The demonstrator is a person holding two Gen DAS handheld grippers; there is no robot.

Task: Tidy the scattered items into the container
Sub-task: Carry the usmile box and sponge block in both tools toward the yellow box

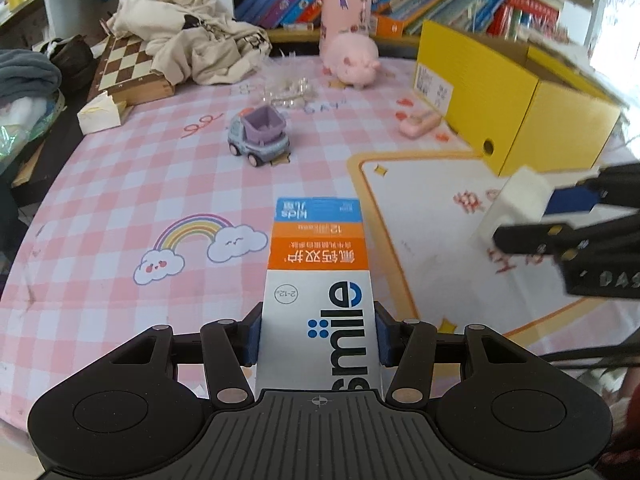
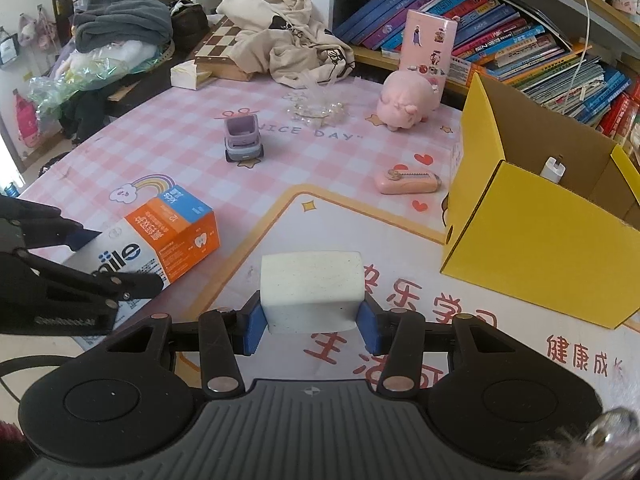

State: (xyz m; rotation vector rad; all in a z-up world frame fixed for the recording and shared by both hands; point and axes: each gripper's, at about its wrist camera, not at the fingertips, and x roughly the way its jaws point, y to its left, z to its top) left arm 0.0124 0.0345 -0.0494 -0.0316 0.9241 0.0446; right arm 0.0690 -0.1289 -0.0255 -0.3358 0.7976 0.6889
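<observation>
Pink checked tablecloth [image 2: 168, 148], bookshelf behind; my right gripper [image 2: 312, 322] clamps white foam block [image 2: 312, 288], left gripper [image 1: 318, 338] clamps toothpaste carton [image 1: 316, 272]; I'd lift both clear of yellow box [image 2: 532, 240] rim before releasing

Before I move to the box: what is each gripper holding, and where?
Left gripper clamps the toothpaste box across its long sides near one end. Right gripper pinches the white block by its two side faces.

Bare mat [image 2: 360, 220] lies open before the yellow box [image 2: 532, 240]; a pink case [image 2: 408, 181] sits beside it.
</observation>
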